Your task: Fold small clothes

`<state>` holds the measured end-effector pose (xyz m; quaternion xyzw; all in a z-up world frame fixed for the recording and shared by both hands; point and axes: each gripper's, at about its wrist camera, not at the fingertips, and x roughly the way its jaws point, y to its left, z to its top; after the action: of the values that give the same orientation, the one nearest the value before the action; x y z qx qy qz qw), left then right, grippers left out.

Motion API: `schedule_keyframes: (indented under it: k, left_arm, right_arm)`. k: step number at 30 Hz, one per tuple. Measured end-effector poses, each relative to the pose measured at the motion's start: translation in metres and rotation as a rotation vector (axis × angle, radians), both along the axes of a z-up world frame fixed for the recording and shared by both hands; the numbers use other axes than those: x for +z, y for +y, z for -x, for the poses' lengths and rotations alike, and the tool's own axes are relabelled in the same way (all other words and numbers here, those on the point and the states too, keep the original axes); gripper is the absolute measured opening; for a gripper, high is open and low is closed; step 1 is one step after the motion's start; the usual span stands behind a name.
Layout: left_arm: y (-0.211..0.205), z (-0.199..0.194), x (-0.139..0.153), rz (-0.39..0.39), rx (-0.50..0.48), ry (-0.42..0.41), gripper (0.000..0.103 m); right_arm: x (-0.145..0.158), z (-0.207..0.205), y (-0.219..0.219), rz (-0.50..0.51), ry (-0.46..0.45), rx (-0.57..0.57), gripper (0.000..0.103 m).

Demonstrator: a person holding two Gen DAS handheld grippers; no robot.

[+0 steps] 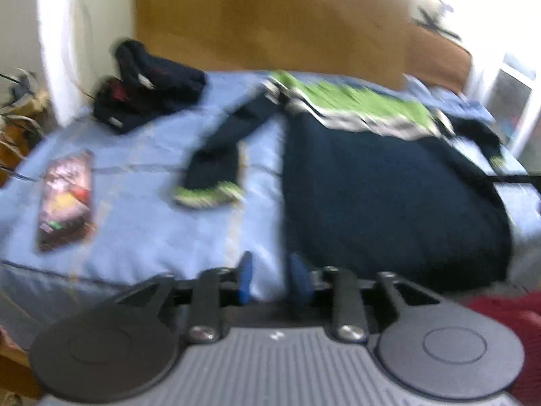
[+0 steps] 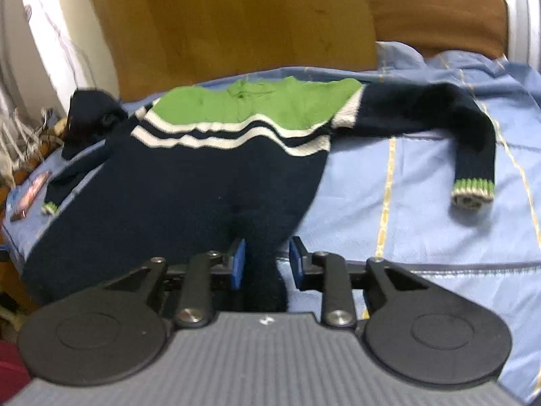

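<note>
Navy sweater [image 2: 189, 182] lies near dark clothes [image 1: 145, 84] and packet [image 1: 66, 199].

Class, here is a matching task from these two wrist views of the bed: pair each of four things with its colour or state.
Things:
1. sweater yoke
2. bedsheet
3. headboard
4. right sleeve cuff

Descriptions:
A. light blue, with thin yellow lines
B. plain green
C. brown wood
D. ribbed, green and white

Pairs: 1-B, 2-A, 3-C, 4-D
</note>
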<state>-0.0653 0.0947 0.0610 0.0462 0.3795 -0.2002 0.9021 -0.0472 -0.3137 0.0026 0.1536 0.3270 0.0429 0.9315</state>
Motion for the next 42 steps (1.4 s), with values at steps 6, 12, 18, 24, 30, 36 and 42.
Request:
schedule_keyframes:
  k: [6,12,18,24,30,36,42]
  left_arm:
    - [-0.001,-0.044,0.017,-0.04,0.128,-0.098,0.053]
    - [-0.064,-0.081,0.017,-0.002,-0.023,-0.157,0.057]
    - [-0.158,-0.108,0.011,-0.017,-0.205,-0.185,0.057]
    - [-0.22,-0.136,-0.007,-0.046,-0.268,-0.158,0.058]
    - [-0.236,-0.181,-0.049,-0.153,-0.18,-0.056,0.058]
    - [-0.21,-0.186,-0.042,-0.036,-0.156,-0.033,0.06]
    - [-0.169,-0.182,-0.024,0.063,-0.088,-0.067,0.064]
  right_arm:
    - [0.019,0.016,-0.049,-0.094,-0.139,-0.244,0.039]
    - [0.016,0.051,-0.097,-0.121,-0.197,-0.534,0.052]
    - [-0.009,0.018,-0.109,-0.044,-0.119,-0.532,0.052]
    - [-0.014,-0.002,-0.128,0.208,-0.102,-0.586,0.01]
    - [0.026,0.028,-0.182,0.337,-0.205,-0.878,0.01]
    - [0.083,-0.004,-0.137,0.198,-0.312,-0.587,0.011]
    - [0.115,-0.105,-0.032,0.139,-0.317,-0.137,0.011]
